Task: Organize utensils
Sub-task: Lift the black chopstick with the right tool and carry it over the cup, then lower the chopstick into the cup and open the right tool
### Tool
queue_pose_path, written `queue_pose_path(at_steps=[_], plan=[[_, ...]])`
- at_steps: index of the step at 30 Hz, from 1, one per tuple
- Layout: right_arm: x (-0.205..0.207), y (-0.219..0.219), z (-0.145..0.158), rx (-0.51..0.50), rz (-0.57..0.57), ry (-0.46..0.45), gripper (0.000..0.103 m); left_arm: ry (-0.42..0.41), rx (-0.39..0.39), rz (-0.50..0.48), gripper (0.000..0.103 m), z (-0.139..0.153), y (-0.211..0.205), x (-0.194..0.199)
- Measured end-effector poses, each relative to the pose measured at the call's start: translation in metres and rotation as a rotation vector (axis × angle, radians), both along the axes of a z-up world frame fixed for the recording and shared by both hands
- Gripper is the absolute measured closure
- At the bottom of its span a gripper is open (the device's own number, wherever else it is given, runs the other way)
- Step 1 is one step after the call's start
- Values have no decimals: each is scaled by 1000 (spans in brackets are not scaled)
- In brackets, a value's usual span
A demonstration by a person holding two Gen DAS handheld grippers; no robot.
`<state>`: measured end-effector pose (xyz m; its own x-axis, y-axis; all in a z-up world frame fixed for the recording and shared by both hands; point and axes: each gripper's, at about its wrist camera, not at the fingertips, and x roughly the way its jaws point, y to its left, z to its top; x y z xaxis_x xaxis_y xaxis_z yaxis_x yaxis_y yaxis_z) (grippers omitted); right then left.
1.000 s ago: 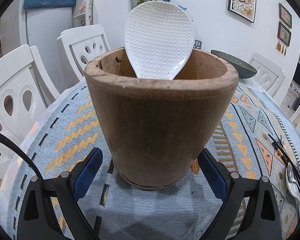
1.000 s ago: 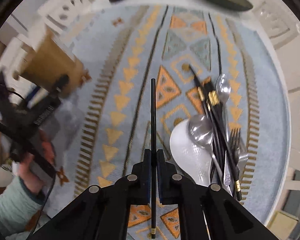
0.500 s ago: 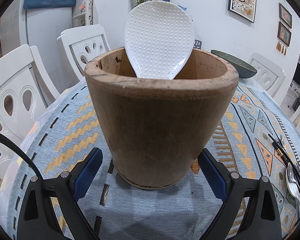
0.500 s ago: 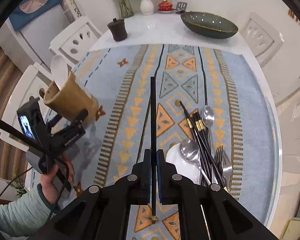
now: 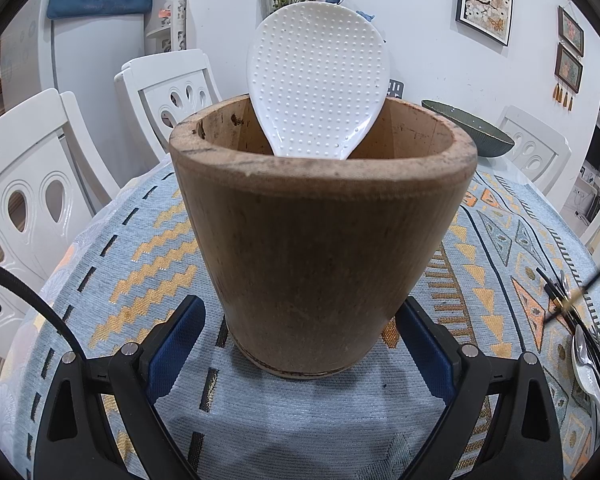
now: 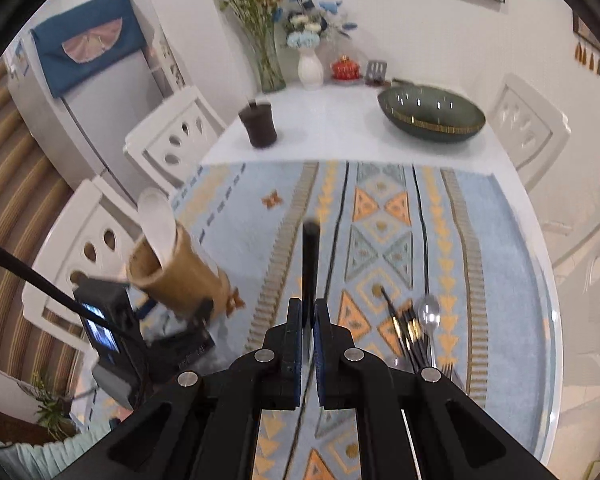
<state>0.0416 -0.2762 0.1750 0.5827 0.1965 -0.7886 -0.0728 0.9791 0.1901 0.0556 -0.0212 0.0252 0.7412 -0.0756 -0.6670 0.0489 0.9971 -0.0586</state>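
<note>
Rising from the tablecloth (image 6: 236, 184), the right gripper (image 6: 309, 322) now carries its black chopstick (image 6: 310, 264) well above the remaining cutlery pile (image 6: 416, 332), pads pinching the stick. More of the far table and the green bowl (image 6: 432, 116) shows than before. Unmoved, the left gripper (image 5: 300, 344) stays spread around the wooden holder (image 5: 320, 248), which stands upright with the white rice paddle (image 5: 318, 84) inside; whether its pads touch the wall I cannot tell.

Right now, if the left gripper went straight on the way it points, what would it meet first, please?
The wooden utensil holder. It stands right ahead between the left gripper's open jaws, with the white rice paddle inside. Whether the pads already touch its base is unclear.
</note>
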Motion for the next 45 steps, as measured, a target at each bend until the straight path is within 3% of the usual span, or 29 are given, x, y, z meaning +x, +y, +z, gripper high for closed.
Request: queue_pose_path(at_steps=[9,18,29,45], plan=[[28,19,58,57,25,-159,98,0,0,0,6,0,0,0],[38,66,111,127,159,-285,98,0,0,0,6,0,0,0],[56,118,89,120,257,-248,98,0,0,0,6,0,0,0],[71,136,51,102,279,-122,98,0,0,-1,6,0,0,0]])
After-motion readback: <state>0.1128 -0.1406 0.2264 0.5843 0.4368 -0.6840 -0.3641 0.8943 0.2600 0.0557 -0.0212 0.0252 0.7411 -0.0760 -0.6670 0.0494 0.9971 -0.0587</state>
